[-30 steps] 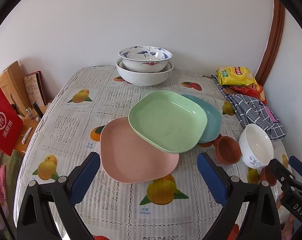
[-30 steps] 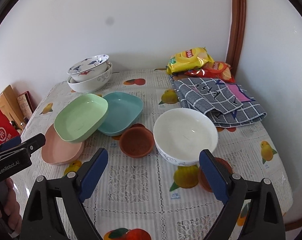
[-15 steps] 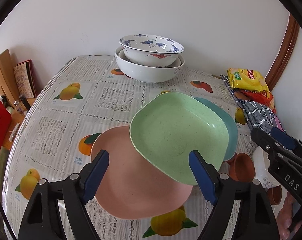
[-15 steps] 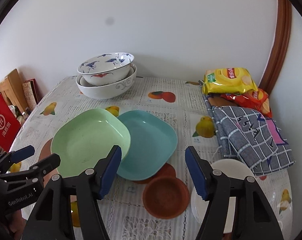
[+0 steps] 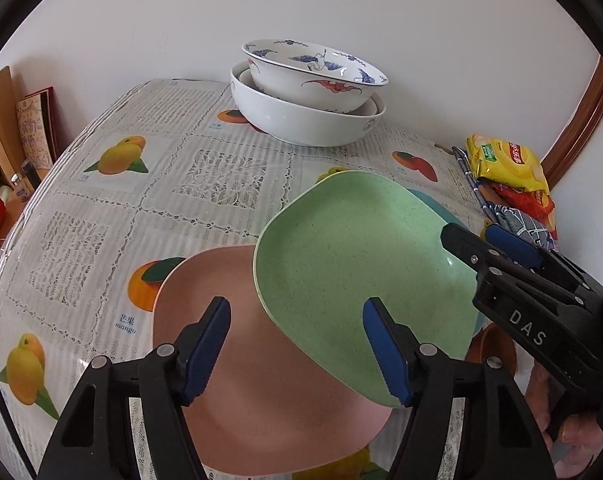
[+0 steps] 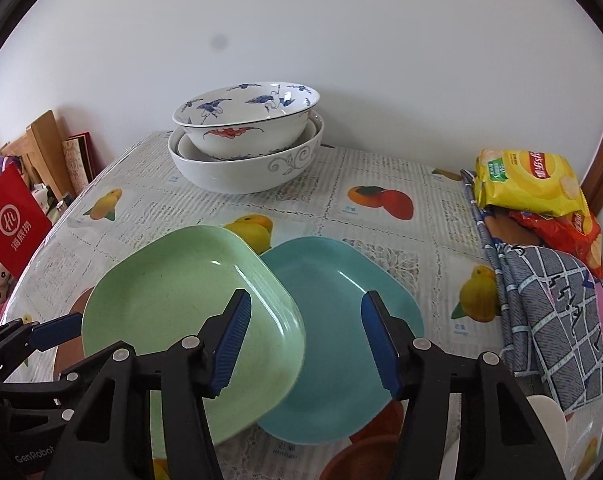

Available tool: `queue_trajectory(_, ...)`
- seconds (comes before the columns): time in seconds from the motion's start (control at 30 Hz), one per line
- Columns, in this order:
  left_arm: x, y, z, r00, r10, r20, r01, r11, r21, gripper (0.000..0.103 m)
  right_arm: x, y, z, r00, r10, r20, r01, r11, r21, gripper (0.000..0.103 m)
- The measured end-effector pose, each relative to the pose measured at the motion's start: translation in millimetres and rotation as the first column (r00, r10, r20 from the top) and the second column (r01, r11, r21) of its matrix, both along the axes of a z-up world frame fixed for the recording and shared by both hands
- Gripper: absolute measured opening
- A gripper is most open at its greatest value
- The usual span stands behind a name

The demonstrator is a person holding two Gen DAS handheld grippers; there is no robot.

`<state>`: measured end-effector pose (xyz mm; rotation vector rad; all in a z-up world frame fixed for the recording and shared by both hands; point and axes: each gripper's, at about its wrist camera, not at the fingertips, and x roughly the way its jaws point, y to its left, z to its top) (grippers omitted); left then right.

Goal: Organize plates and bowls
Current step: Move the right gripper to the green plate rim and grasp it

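worktop: covered with a fruit-print lace-pattern cloth, set against a white wall.

pink plate: lowest of three overlapping plates, flat on the worktop, nearest the left side.

green plate: its left edge rests on the pink plate, its right edge overlaps the blue plate.

patterned bowl: blue birds and a red bat motif; nested in a larger white bowl at the back of the worktop.

brown dish: partly under the blue plate's near edge. a second white bowl's rim shows at the lower right of the right wrist view.

snack bags and checked cloth: along the right edge of the worktop.

left tool: released, jaws just closing in, nothing gripped; it sits over the seam of the pink and green plates.

right tool: released, jaws likewise just closing in, empty; it sits over the overlap of the green and blue plates.
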<state>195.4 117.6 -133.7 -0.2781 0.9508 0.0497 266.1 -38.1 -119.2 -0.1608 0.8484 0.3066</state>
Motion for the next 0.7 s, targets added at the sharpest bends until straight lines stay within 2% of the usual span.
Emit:
queue_trajectory(0.13,4,5,-6,1.000,0.003,-0.016,-0.003,1.000,-0.025,0.057,8,8,-7,0.999,0.032,-0.016,-0.032,0.999,-0.004,0.048)
queue_trajectory(0.2,6,7,-8,1.000,0.006,-0.020,-0.007,1.000,-0.029,0.055,10,9,-10,0.999,0.041,-0.028,-0.041,0.999,0.000,0.038)
queue_trajectory(0.27,7,8,-10,1.000,0.008,-0.021,-0.008,0.999,-0.033,0.049,11,10,-14,0.997,0.050,-0.054,-0.051,0.999,-0.002,0.019)
queue_trajectory(0.4,9,6,-11,1.000,-0.006,-0.018,0.005,0.999,-0.033,0.031,5,4,-15,0.997,0.053,-0.063,-0.052,0.998,0.020,0.013)
queue_trajectory(0.5,9,5,-12,1.000,-0.002,-0.020,0.002,1.000,-0.003,0.022,-4,1,-13,0.998,0.039,-0.056,-0.038,0.999,0.011,0.011)
queue_trajectory(0.7,4,11,-7,1.000,0.008,-0.007,-0.008,1.000,-0.027,0.017,-23,-9,-4,0.997,0.004,-0.072,0.001,0.998,0.064,0.008)
